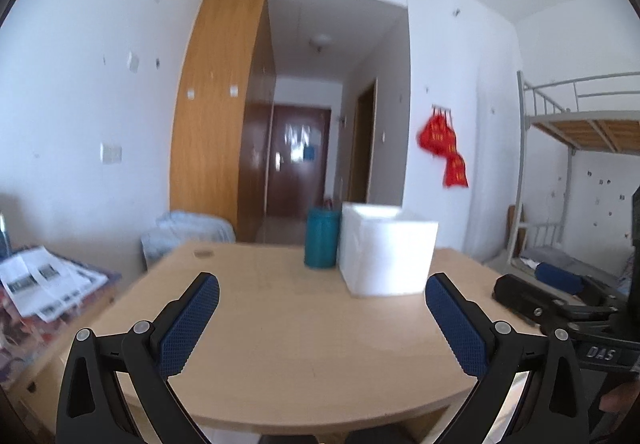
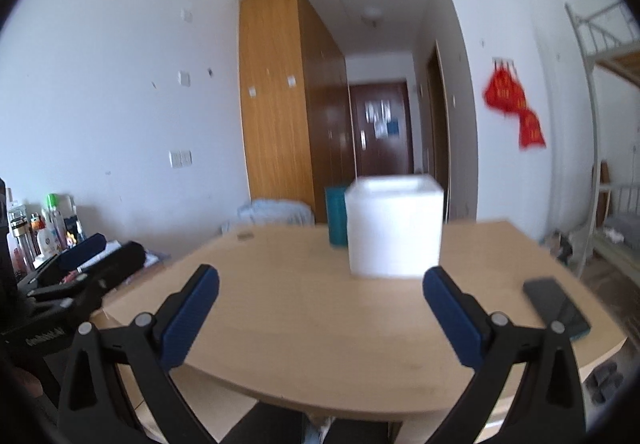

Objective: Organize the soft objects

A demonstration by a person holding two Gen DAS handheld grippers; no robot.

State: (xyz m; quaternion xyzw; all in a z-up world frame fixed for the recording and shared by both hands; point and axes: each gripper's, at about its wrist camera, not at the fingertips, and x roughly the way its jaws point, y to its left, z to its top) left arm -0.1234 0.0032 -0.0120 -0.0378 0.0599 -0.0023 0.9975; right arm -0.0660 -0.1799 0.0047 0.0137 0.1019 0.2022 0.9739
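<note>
Left wrist view: left gripper [image 1: 322, 294] hovers over a light wood table [image 1: 280, 324] w/ its blue-padded fingers [image 1: 188, 324] spread wide, nothing between them, touching nothing. Ahead, a white box [image 1: 386, 250] stands upright toward the table's far side, a teal cylinder [image 1: 321, 238] just beside it on the left, partly tucked behind. At right edge of the frame, the other gripper's black body [image 1: 532, 304] lies low over the table. Papers [image 1: 44, 280] are piled on a surface off the table's left side; a pale bundle of fabric [image 1: 188, 230] sits beyond the far-left corner. Right wrist view: right gripper [image 2: 320, 288] likewise splayed wide & empty above the table's near edge, white box dead ahead, teal cylinder peeking out behind its left side. A dark phone [image 2: 556, 306] lies flat near the table's right edge, well apart from the box. Bottles [image 2: 44, 232] crowd a ledge at far left. Motion blur softens both frames; what the box contains can't be made out.
</note>
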